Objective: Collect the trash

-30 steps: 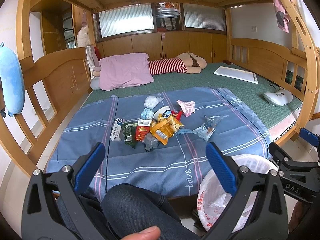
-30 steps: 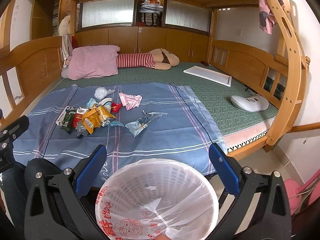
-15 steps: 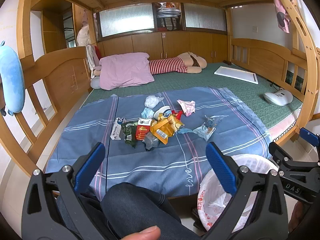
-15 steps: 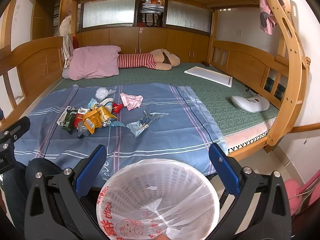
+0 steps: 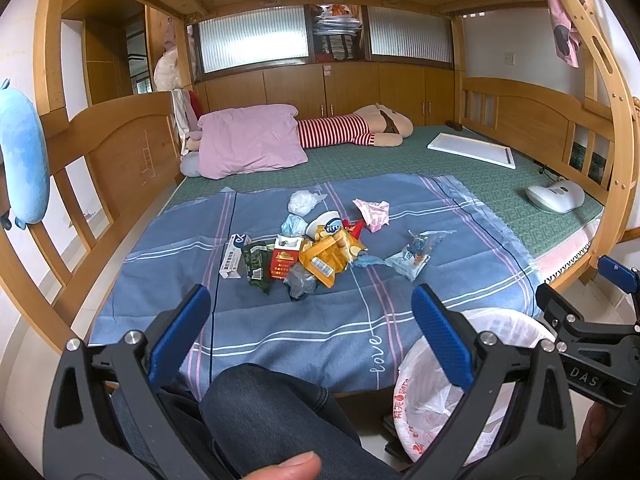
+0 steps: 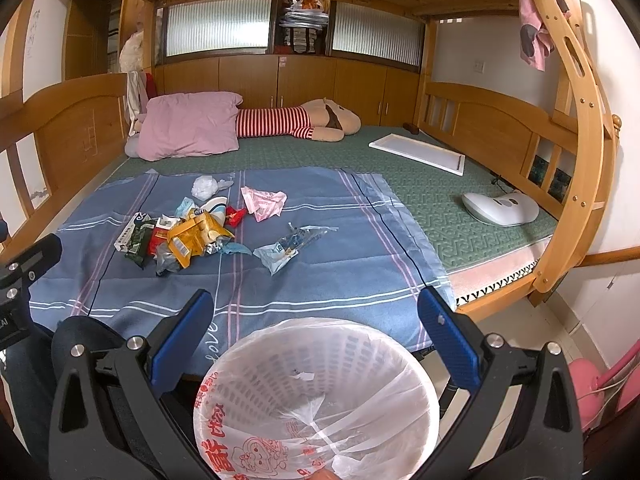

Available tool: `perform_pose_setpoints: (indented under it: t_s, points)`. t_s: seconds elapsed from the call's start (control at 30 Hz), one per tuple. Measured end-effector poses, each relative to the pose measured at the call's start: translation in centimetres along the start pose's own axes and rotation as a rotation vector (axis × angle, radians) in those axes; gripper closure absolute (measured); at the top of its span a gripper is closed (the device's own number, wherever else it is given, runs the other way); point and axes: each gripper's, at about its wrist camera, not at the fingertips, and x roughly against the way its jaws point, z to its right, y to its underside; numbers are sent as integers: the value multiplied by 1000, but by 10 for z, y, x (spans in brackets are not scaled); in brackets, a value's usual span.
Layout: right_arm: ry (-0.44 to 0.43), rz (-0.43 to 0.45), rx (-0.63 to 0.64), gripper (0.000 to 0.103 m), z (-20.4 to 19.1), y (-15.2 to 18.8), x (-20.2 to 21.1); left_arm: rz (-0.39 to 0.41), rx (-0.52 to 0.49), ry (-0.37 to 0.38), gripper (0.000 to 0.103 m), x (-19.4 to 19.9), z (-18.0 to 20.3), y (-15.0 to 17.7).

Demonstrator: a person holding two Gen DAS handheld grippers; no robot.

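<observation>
A pile of trash [image 5: 304, 252] lies on the blue striped sheet [image 5: 280, 328]: a yellow snack bag [image 6: 192, 236], a red packet, a green wrapper, a white carton, a pink wrapper [image 6: 264, 202] and a clear plastic wrapper [image 6: 286, 246]. A white basket lined with a plastic bag [image 6: 316, 396] stands on the floor by the bed's edge. My left gripper [image 5: 310, 316] hovers open above a person's knee, short of the pile. My right gripper [image 6: 316, 320] hangs open over the basket, holding nothing.
A pink pillow [image 5: 248, 144], a striped plush toy [image 5: 352, 130], a white board [image 5: 472, 150] and a white device [image 5: 554, 196] lie on the green mat. Wooden bed rails stand on both sides. A knee in dark jeans [image 5: 272, 412] is below my left gripper.
Almost nothing has changed; both grippers stay open, and the right wrist view has shifted very slightly.
</observation>
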Motion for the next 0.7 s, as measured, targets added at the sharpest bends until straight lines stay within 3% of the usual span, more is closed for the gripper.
perform_pose_setpoints:
  t_s: [0.7]
  points:
    - [-15, 52, -11, 3, 3, -7, 23, 42, 9, -7, 3, 23, -1, -1]
